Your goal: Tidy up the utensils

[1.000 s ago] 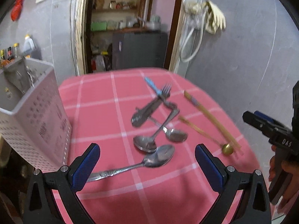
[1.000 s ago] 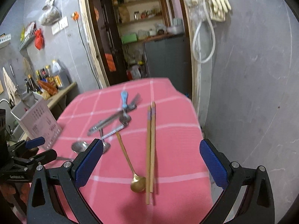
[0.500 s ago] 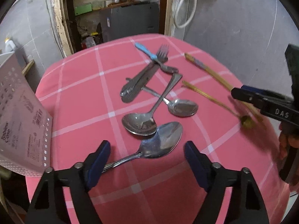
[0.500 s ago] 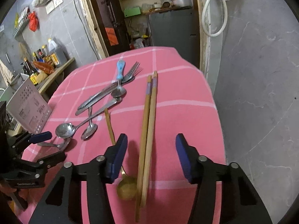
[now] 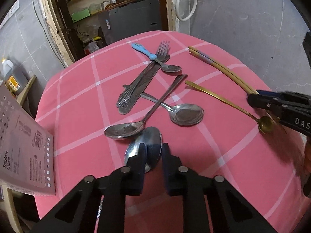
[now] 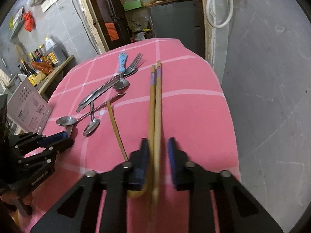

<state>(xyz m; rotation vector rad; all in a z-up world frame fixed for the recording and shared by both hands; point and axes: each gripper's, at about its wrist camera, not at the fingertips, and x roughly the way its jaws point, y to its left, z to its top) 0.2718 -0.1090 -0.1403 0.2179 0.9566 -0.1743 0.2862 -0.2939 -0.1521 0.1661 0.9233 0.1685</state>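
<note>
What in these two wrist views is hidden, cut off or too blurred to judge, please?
- Nearest spoon: left wrist view, its handle is hidden under the left gripper, whose jaws are closing.
- Chopsticks: right wrist view, near ends motion-blurred between the right gripper fingers, so contact is unclear.
- Utensil holder: cut off by the left edge.

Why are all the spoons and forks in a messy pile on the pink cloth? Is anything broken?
Nothing looks broken. The mess is mid-cloth: one long steel spoon lies crossed over another spoon, and the blue-handled spoon lies across the fork. The chopsticks lie neatly side by side. None is in the utensil holder yet.
</note>
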